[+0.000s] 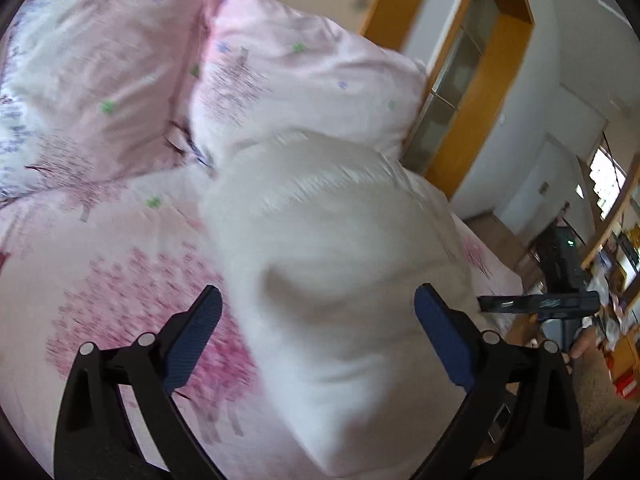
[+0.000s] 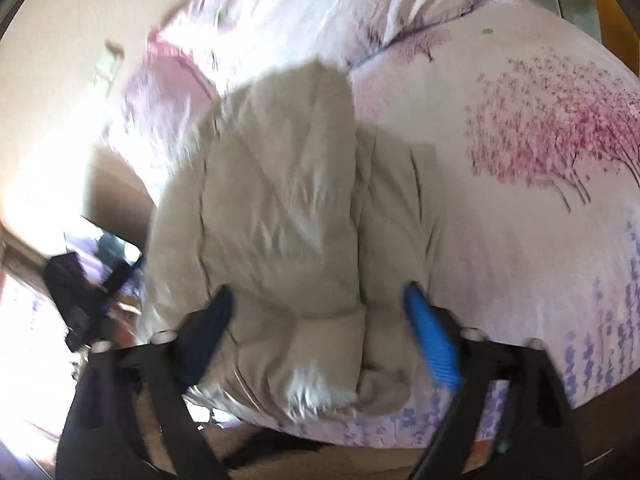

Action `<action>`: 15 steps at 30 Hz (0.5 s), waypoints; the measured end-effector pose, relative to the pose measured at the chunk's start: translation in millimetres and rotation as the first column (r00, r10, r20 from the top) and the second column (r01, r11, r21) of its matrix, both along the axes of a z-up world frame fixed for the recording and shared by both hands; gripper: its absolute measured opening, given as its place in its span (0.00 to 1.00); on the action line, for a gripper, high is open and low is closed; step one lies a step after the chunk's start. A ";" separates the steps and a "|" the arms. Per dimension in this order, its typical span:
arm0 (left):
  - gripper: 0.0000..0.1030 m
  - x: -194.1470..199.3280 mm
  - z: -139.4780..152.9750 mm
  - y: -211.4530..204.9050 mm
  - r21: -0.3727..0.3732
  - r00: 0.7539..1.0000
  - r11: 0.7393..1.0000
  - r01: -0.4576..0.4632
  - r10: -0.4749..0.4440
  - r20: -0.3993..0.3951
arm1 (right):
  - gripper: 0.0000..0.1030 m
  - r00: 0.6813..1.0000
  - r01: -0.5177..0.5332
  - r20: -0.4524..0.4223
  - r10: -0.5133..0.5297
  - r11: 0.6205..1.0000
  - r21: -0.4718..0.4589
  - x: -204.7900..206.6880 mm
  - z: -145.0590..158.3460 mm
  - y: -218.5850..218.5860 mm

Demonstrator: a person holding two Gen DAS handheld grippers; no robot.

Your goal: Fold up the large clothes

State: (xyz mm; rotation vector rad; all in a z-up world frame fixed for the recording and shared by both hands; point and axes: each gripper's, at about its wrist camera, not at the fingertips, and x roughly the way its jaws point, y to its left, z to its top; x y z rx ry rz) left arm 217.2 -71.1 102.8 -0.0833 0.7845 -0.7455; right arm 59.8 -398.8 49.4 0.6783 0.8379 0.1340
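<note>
Jacket (image 2: 280,208) lies bunched on bed (image 2: 520,260) beneath both tools (image 1: 318,308) (image 2: 318,304), jaws apart, gripping nothing.

Home bedroom, bed (image 1: 120,280) with pink floral bedding, two pillows (image 1: 304,80), wooden door frame (image 1: 492,92)

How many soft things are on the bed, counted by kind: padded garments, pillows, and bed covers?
Padded garment, pale beige: 1
Pillows, pink flowered: 2
Bed cover, pink tree print: 1
Total: 4
</note>
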 end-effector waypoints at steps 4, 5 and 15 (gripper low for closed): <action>0.94 27.2 -4.6 3.0 0.011 0.995 1.000 0.010 -0.009 -0.101 | 0.85 0.999 0.036 0.010 -0.036 0.998 -0.050 14.1 14.5 -7.7; 0.95 32.2 -6.8 2.5 0.019 0.993 1.000 0.003 -0.001 -0.117 | 0.78 0.999 0.036 0.016 -0.035 0.998 -0.050 18.6 16.8 -8.3; 0.97 50.9 -22.5 -1.5 -0.007 0.978 1.000 -0.003 0.002 -0.209 | 0.22 0.998 0.012 -0.060 -0.015 0.999 -0.042 50.9 -10.9 0.6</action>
